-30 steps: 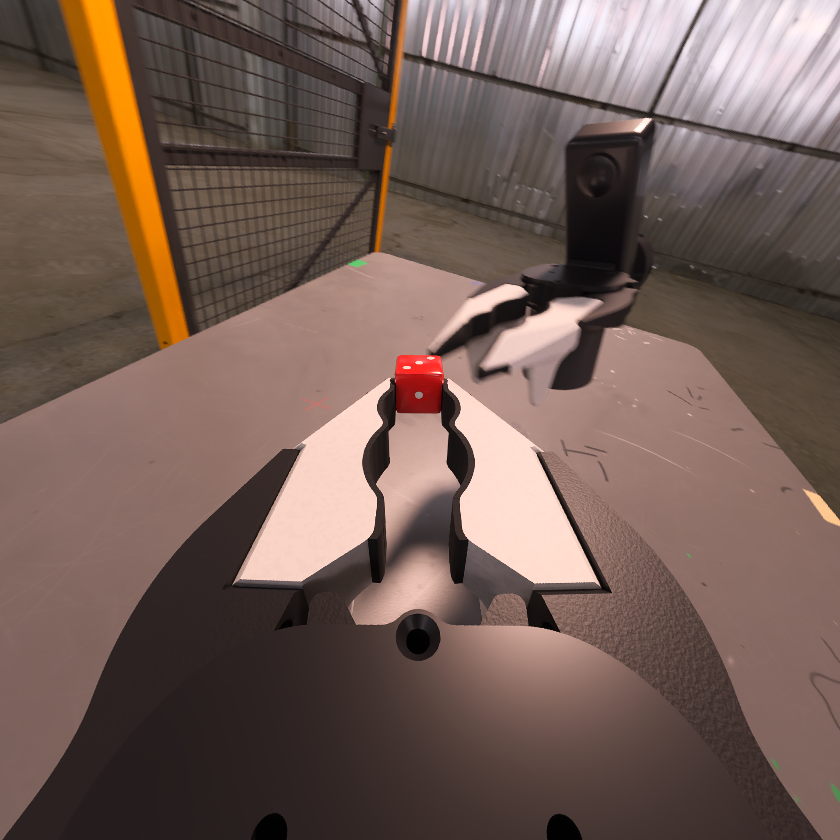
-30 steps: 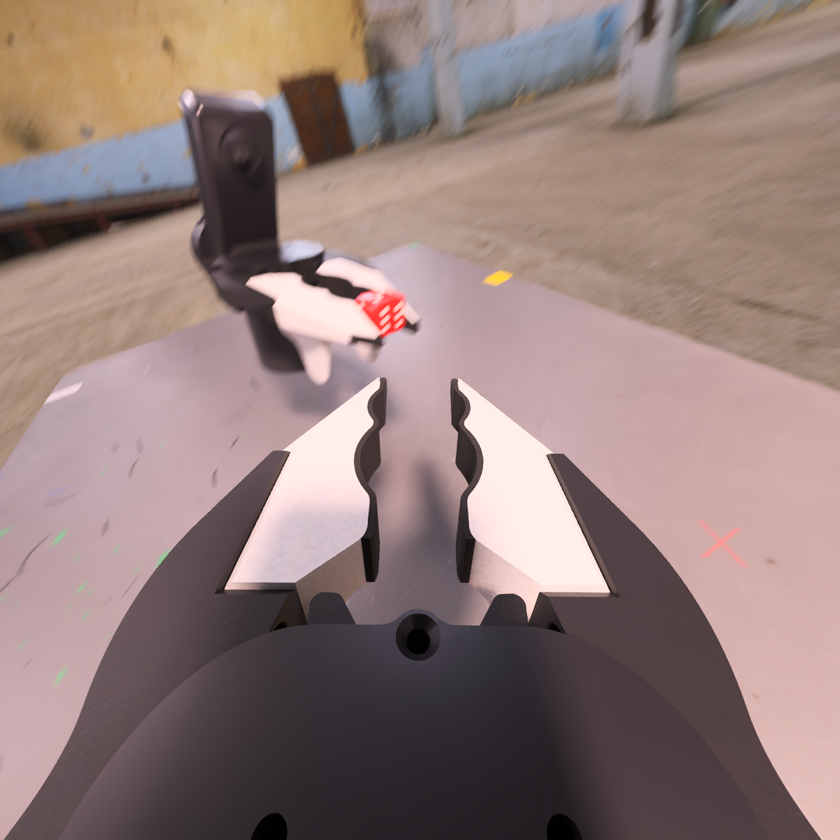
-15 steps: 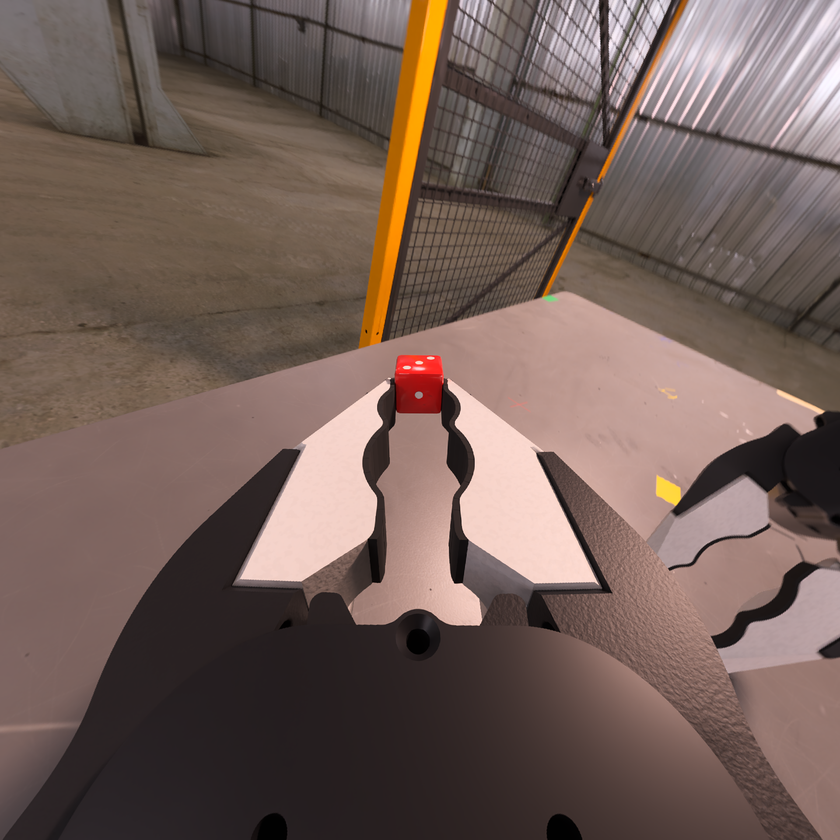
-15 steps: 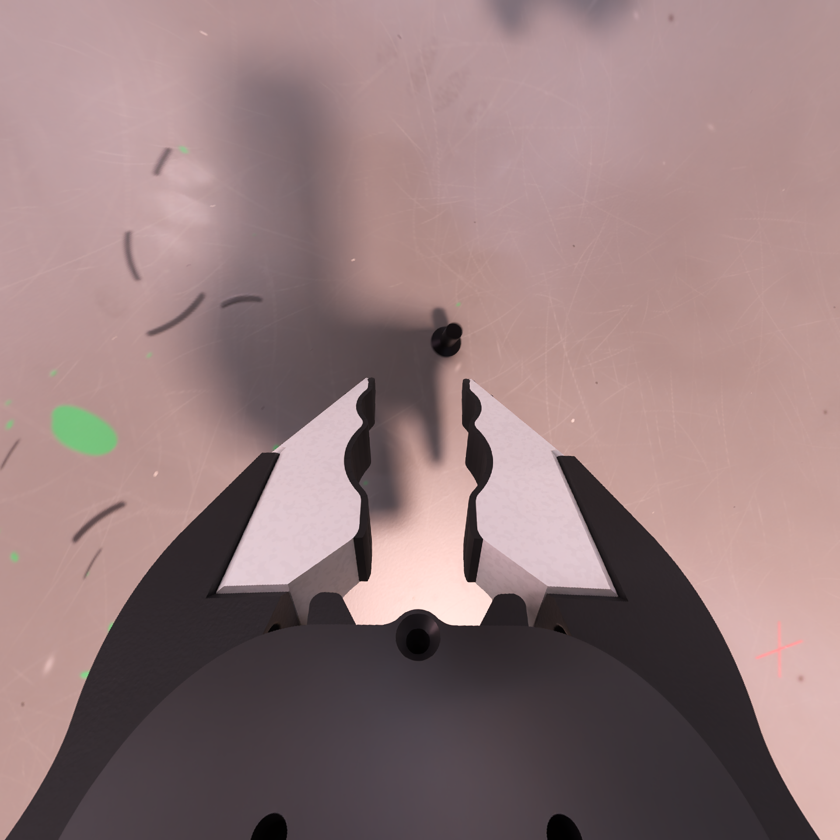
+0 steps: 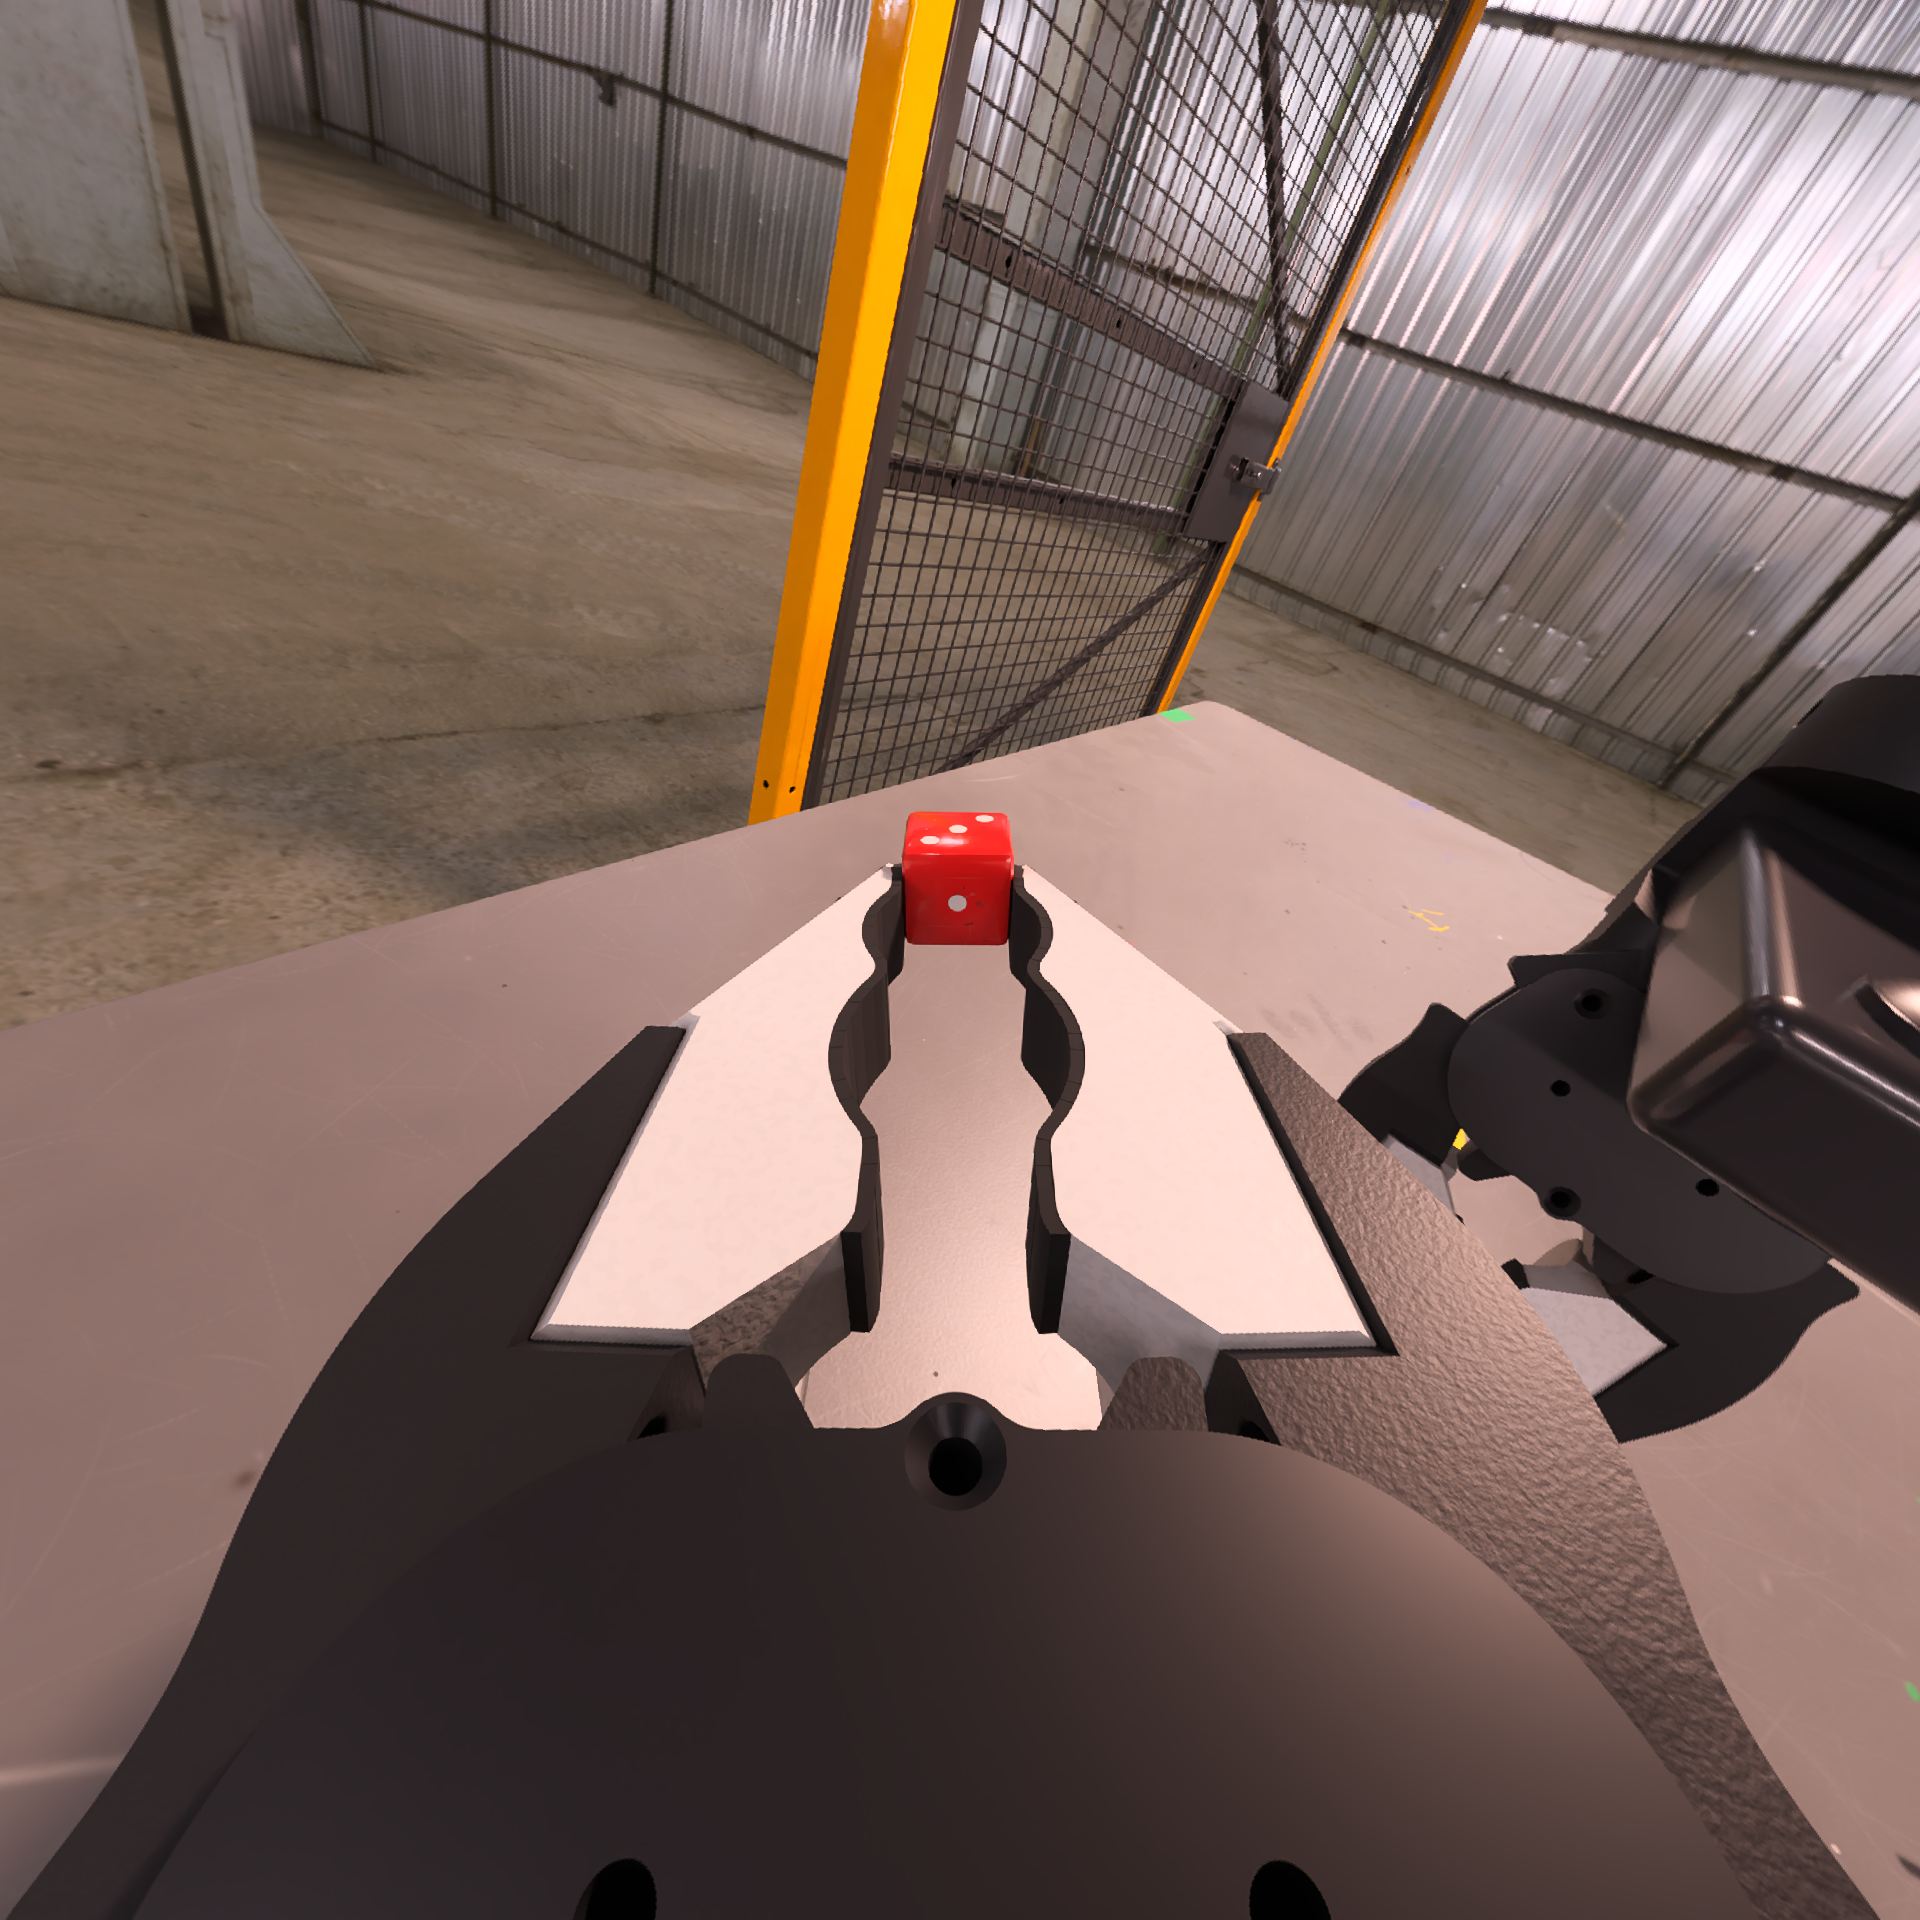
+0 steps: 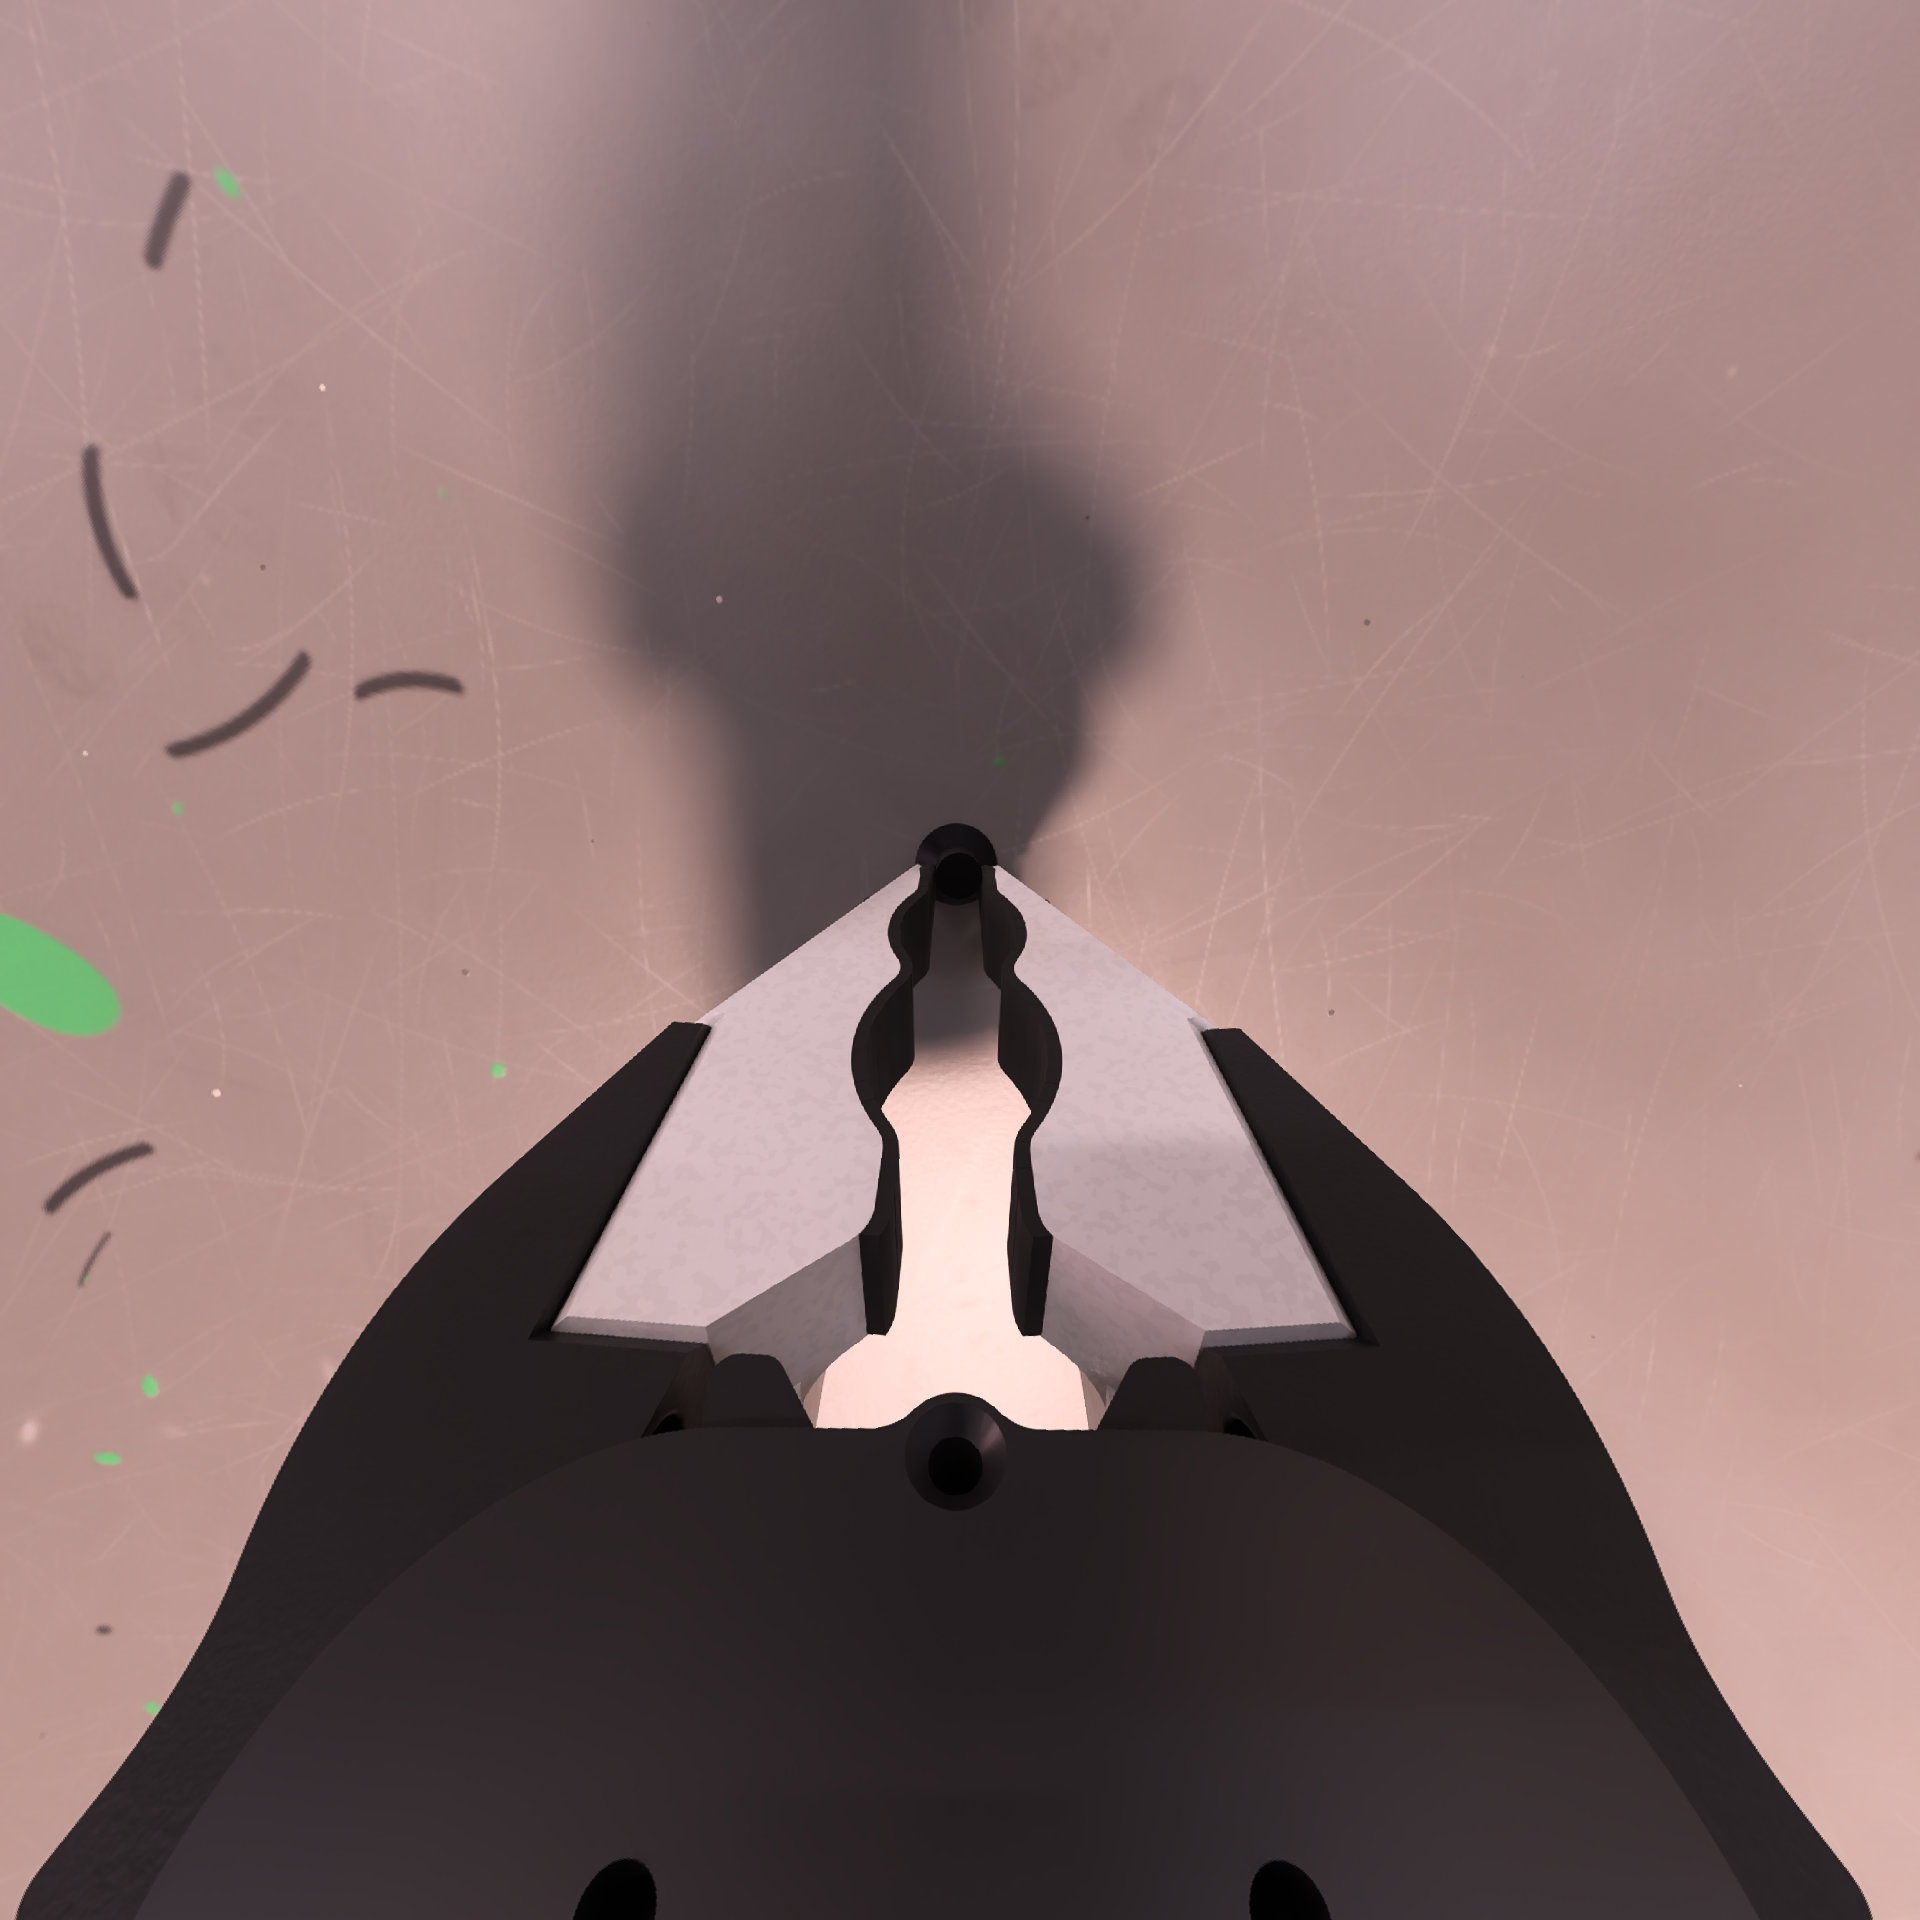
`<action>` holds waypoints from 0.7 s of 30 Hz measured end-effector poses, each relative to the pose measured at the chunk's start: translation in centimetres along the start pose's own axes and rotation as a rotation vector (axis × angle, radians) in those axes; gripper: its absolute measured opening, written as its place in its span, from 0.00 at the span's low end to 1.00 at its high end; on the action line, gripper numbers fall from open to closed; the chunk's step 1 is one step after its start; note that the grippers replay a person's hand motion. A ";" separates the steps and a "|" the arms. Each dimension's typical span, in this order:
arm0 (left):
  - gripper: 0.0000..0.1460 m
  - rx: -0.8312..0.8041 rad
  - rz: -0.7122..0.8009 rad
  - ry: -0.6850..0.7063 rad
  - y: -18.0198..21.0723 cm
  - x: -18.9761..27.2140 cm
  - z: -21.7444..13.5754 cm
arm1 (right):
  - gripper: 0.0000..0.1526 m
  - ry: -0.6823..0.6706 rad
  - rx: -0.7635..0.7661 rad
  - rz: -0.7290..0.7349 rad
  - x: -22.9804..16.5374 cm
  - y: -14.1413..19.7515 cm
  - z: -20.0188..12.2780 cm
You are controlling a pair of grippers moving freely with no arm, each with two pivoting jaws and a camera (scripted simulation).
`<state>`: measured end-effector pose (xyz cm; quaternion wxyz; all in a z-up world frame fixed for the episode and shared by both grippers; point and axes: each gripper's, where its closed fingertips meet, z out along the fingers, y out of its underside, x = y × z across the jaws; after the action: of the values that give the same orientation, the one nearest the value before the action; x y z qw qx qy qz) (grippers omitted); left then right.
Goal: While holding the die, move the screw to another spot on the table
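desk (image 6: 1455, 520): scratched grey-pink top, green flecks, dark marks | room: mesh fence (image 5: 1039, 416) on yellow posts, corrugated walls | count: 1 die, 1 screw, 2 tools | left tool (image 5: 957, 883) clamps red die (image 5: 957, 879) above desk | right tool (image 6: 956, 868) pinches small black screw (image 6: 956, 862) at its tips

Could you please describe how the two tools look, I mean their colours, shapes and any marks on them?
Both match. The left tool has a dark, rough-textured body, broad and rounded, with a small round hole at its middle and two holes near the bottom edge. Its two fingers are flat, pale and pointed, with black wavy inner edges. The right tool looks the same. No cables or markings show.
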<state>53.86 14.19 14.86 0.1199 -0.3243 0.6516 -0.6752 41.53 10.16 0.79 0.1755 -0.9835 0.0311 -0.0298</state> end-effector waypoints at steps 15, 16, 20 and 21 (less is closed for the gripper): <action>0.13 -0.037 -0.092 0.171 1.5 4.4 2.4 | 0.05 0.346 0.000 0.766 2.9 32.7 -20.3; 0.13 -0.057 -0.080 0.177 1.9 4.8 2.7 | 0.05 0.320 0.001 0.819 2.2 35.2 -19.9; 0.13 -0.117 -0.049 0.188 3.6 5.9 3.6 | 0.05 0.282 0.065 0.892 1.0 38.8 -17.6; 0.13 -0.126 -0.051 0.193 3.9 6.1 3.7 | 0.05 0.275 0.046 0.881 0.9 39.1 -17.0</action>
<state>50.43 7.21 12.60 0.0188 -0.2811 0.6927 -0.6640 39.26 -32.36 3.15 0.1875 -0.8592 0.4687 -0.0834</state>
